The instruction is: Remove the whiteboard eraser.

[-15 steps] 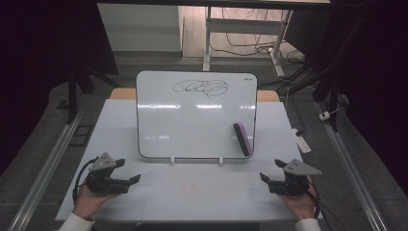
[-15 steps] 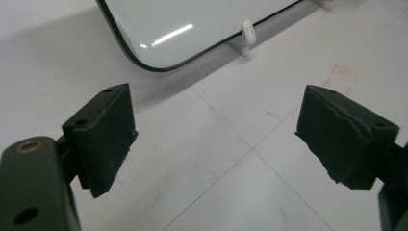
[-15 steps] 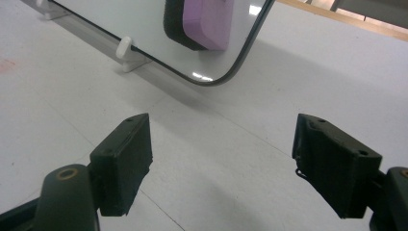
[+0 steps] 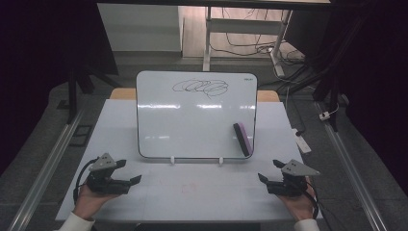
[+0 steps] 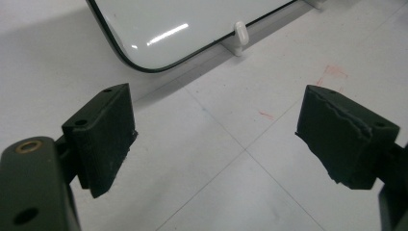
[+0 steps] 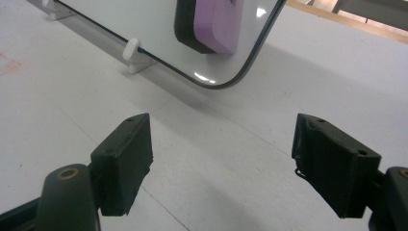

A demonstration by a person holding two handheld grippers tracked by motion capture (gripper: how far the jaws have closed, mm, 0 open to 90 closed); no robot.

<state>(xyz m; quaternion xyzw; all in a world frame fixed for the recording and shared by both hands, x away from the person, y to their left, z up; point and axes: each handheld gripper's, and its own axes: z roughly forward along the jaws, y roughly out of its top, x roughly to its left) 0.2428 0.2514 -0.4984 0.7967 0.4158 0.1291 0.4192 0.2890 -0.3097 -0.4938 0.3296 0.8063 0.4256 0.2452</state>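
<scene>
A whiteboard [image 4: 192, 118] stands tilted on small white feet at the middle of the white table [image 4: 120, 125]; black loops of scribble [image 4: 201, 87] mark its upper part. A purple eraser with a black pad [image 4: 243, 139] clings to its lower right area, also the eraser [image 6: 207, 24] in the right gripper view. My left gripper [image 4: 129, 172] rests near the front left, open and empty, pointing at the whiteboard's lower corner [image 5: 159, 38]. My right gripper [image 4: 268, 171] rests at the front right, open and empty, below the eraser.
White clip feet [image 4: 172, 160] hold the board's bottom edge. Faint red marks [image 4: 188, 187] lie on the table between the grippers. A white power strip [image 4: 302, 142] sits at the table's right edge. Metal rails run along both sides; cables lie on the floor behind.
</scene>
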